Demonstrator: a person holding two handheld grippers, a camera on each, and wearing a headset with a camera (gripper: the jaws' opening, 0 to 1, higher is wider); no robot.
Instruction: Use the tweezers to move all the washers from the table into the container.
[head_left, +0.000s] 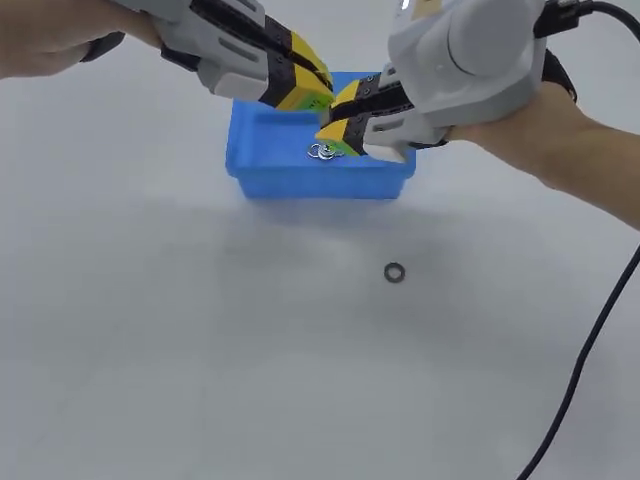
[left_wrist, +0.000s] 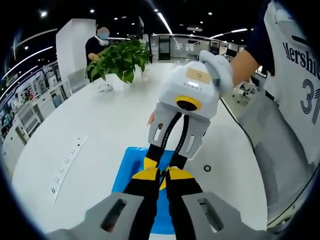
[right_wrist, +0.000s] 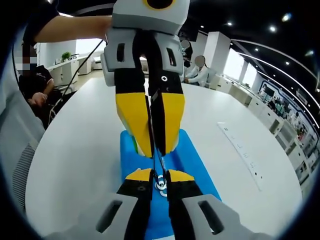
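Right gripper (right_wrist: 160, 176) near tweezers (right_wrist: 158, 162), tips pointing down into blue container (right_wrist: 192, 160)

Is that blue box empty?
No. Shiny washers lie inside the blue container; one washer lies outside on the table.

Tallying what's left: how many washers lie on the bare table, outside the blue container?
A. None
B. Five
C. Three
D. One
D: a single washer lies alone on the table, apart from the blue container and nearer the camera.
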